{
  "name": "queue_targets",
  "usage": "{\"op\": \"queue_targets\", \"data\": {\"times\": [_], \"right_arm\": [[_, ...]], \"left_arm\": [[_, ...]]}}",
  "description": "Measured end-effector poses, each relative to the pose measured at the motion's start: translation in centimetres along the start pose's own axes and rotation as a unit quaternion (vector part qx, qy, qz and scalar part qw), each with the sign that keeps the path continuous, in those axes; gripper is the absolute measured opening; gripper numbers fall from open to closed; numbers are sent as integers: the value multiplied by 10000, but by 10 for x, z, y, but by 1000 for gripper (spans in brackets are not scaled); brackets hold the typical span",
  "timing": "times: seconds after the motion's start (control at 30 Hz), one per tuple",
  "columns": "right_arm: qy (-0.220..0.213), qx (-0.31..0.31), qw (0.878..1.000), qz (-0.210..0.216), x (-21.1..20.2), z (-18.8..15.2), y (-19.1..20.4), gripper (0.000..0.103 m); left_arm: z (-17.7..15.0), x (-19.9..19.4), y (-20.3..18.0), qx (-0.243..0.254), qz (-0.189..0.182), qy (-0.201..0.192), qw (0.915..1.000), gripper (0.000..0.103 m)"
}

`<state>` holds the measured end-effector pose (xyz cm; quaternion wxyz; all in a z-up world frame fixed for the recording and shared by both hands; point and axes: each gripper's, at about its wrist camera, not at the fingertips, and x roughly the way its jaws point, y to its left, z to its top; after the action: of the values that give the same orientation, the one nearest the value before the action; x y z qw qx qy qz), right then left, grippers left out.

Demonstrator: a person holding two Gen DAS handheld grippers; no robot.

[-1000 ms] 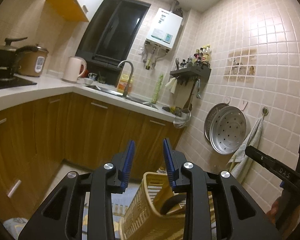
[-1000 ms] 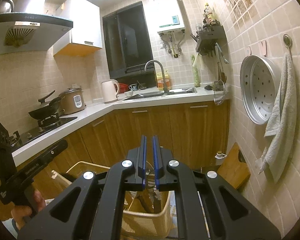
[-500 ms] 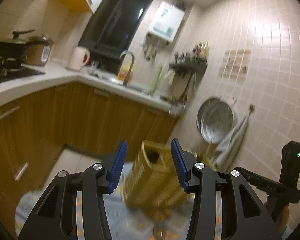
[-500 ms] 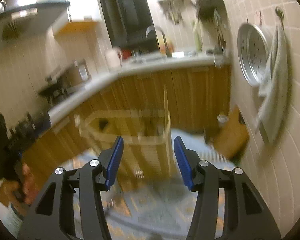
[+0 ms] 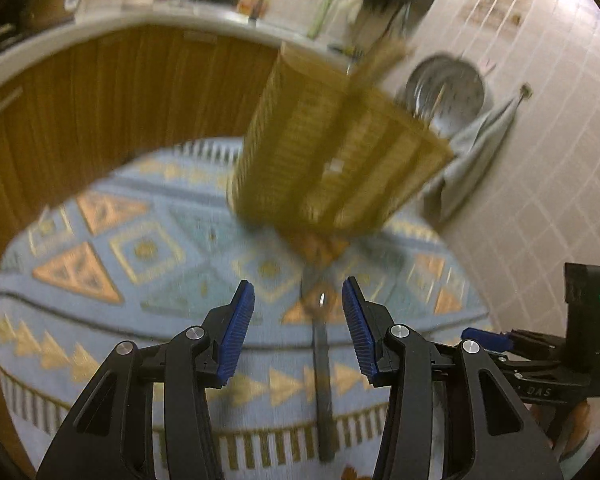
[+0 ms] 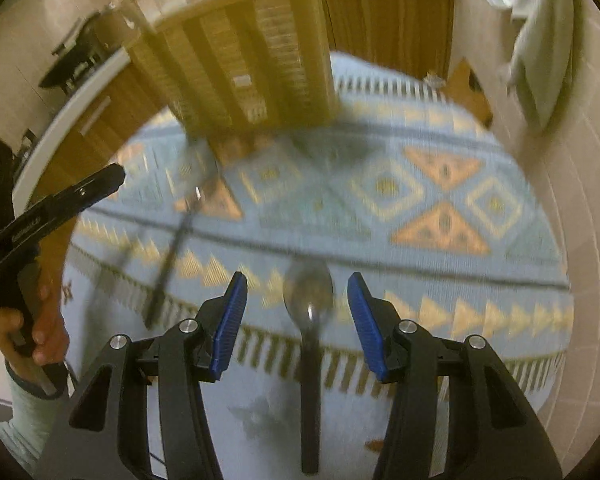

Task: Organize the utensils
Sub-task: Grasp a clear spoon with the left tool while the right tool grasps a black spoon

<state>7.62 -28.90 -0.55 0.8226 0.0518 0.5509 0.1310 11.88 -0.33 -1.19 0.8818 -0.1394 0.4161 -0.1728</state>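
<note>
Utensils: dark-handled steel spoon (image 6: 308, 300) lying on patterned blue rug (image 6: 440, 184) | right gripper (image 6: 296, 312) now lowered over it, jaws newly spread, nothing pinched | left gripper (image 5: 298, 328) likewise spread | yellow slatted basket (image 6: 240, 60) at 12 o'clock | pickup judged imminent.

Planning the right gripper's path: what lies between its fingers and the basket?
In the right wrist view, a spoon lies just ahead of the right gripper; beyond it, only bare rug up to the basket.

Basket (image 5: 332, 148) motion-blurred, contents unreadable; dark-handled utensil (image 5: 322, 364) perhaps spoon.
</note>
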Motion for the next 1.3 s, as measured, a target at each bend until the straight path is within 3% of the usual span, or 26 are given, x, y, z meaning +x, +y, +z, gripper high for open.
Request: {"op": "queue_targets", "data": {"times": [0.17, 0.37, 0.5, 0.63, 0.77, 0.83, 0.97, 1.1, 1.2, 1.3], "right_arm": [[427, -3, 9990, -95, 14, -13, -2, 49], [720, 11, 9974, -29, 22, -17, 0, 42], [801, 18, 9967, -98, 27, -17, 2, 41], [854, -96, 9961, -199, 30, -14, 8, 35], [975, -314, 9938, -428, 34, -13, 19, 33], [1018, -352, 9930, -476, 38, -11, 24, 25], [1059, -450, 9916, -597, 41, -8, 29, 11], [1066, -546, 9909, -620, 43, -7, 31, 10], [1064, -549, 9911, -588, 42, -7, 31, 10], [1066, -487, 9921, -452, 41, -9, 31, 10]], "left_arm": [[-12, 19, -4, 87, 25, 541, 9985, 44], [-21, 40, -32, 683, 319, 1108, 9910, 43], [-24, 46, -45, 1030, 664, 1102, 9863, 42], [-25, 56, -50, 1134, 678, 1375, 9817, 34], [-24, 69, -59, 1318, 834, 1534, 9758, 33], [-22, 74, -67, 1469, 897, 1622, 9716, 32], [-21, 87, -80, 1756, 1175, 1738, 9618, 18], [-24, 96, -91, 1962, 1369, 1796, 9542, 13], [-26, 101, -96, 2000, 1405, 1780, 9532, 12], [-25, 100, -94, 1863, 1384, 1712, 9575, 11]]}}
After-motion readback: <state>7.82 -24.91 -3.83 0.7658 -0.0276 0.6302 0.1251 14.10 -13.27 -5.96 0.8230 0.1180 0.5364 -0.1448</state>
